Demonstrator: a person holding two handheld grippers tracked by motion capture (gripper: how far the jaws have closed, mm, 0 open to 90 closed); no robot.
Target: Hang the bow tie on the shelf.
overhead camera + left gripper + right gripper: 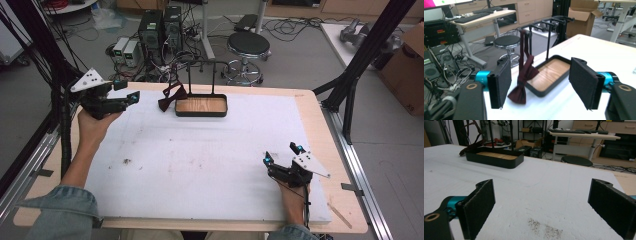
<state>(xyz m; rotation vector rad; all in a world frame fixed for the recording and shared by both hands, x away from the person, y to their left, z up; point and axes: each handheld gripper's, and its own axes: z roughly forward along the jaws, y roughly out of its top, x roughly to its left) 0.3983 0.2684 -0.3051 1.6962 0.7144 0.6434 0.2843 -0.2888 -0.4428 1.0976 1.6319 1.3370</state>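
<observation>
White foam sheeting [210, 160] covers the wooden tabletop. Left gripper [129, 98], jaws spread wide and empty, is held above the far-left corner, aimed at a dark red fabric bow tie [523, 77]. Right gripper [280, 156], jaws likewise wide and empty, sits near the right edge. Bow tie hangs from a black metal rack [201, 70] over the wood-floored black tray [201, 113] at the far edge.
</observation>
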